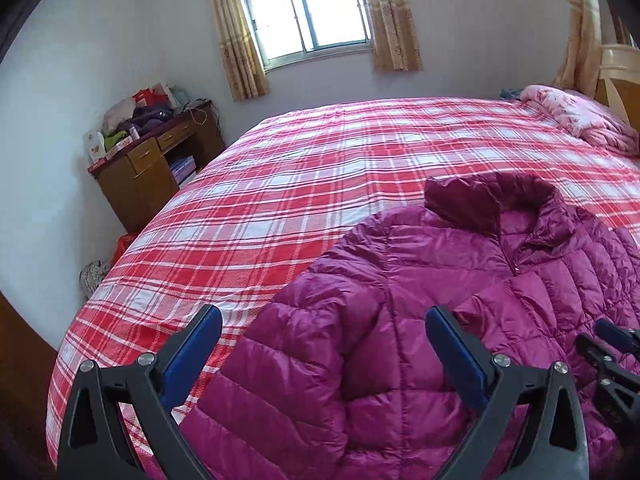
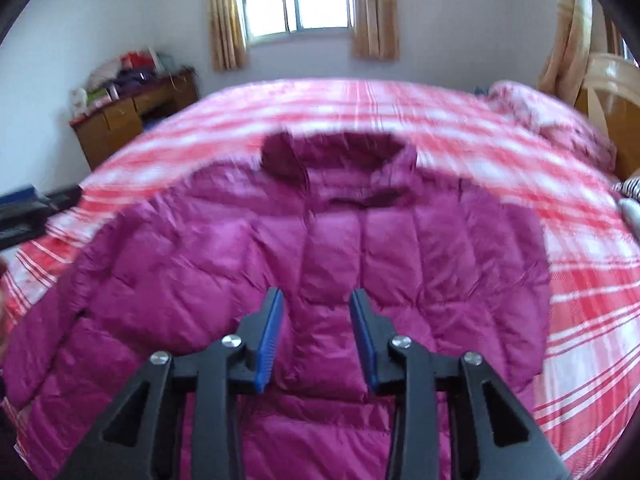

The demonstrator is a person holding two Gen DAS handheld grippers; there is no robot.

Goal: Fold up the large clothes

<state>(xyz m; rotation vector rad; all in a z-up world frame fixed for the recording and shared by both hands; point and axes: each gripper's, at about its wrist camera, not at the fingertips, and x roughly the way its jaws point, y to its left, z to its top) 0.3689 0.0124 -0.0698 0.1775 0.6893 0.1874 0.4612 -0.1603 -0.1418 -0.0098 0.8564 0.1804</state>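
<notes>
I am holding my left gripper wide apart over the sleeve of the jacket lying flat on the bed, my right gripper partly apart and empty above its middle, so next I judge I am needing to clamp the sleeve and fold it inward.

My left gripper and right gripper: black angular arms, blue ribbed pads lining finger insides, silver screws behind them.
</notes>
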